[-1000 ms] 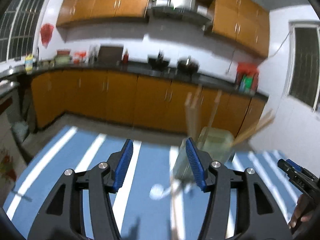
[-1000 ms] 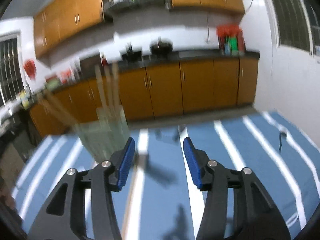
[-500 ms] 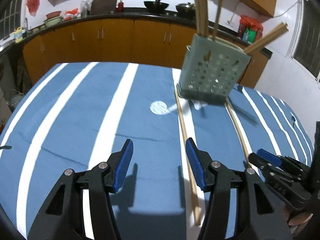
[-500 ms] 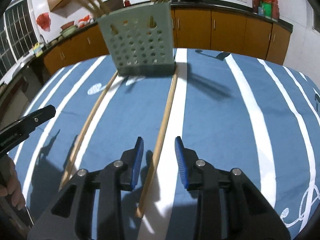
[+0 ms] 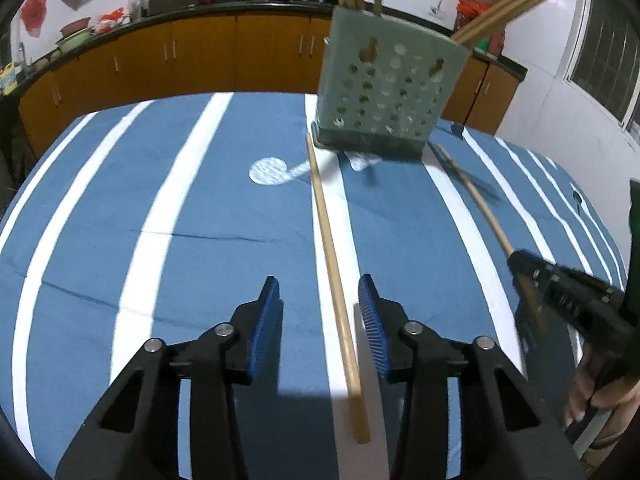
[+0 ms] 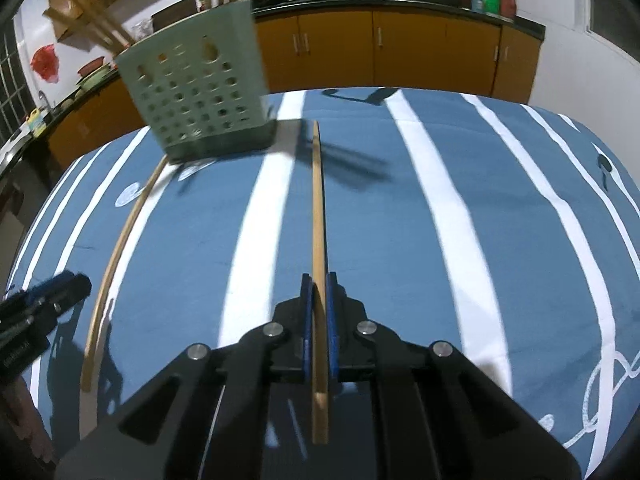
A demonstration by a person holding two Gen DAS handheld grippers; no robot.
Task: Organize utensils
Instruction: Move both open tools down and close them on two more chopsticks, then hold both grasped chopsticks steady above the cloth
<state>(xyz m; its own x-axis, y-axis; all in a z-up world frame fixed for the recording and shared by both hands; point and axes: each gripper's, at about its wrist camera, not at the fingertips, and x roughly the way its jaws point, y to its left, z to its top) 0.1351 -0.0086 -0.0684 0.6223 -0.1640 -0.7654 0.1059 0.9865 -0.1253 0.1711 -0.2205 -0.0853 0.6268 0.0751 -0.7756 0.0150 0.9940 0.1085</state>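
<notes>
Left wrist view: left tool (image 5: 319, 312) closing, pads still clear of chopstick (image 5: 334, 284) lying between them on striped cloth (image 5: 200, 240) over worktop; far tip just beside green perforated holder (image 5: 384, 92) with more chopsticks standing inside; right wrist view: right tool (image 6: 319, 312) pinching second chopstick (image 6: 318, 208) near its nearer end.

right tool (image 6: 317, 280) is clamped tight on a wooden chopstick (image 6: 318, 208) lying along the blue striped desk (image 6: 460, 208); second chopstick (image 6: 116, 256) sits off to the left; green holder (image 6: 200, 96) with more sticks stands at the back; left tool (image 6: 44, 308) pokes in at the left edge
</notes>
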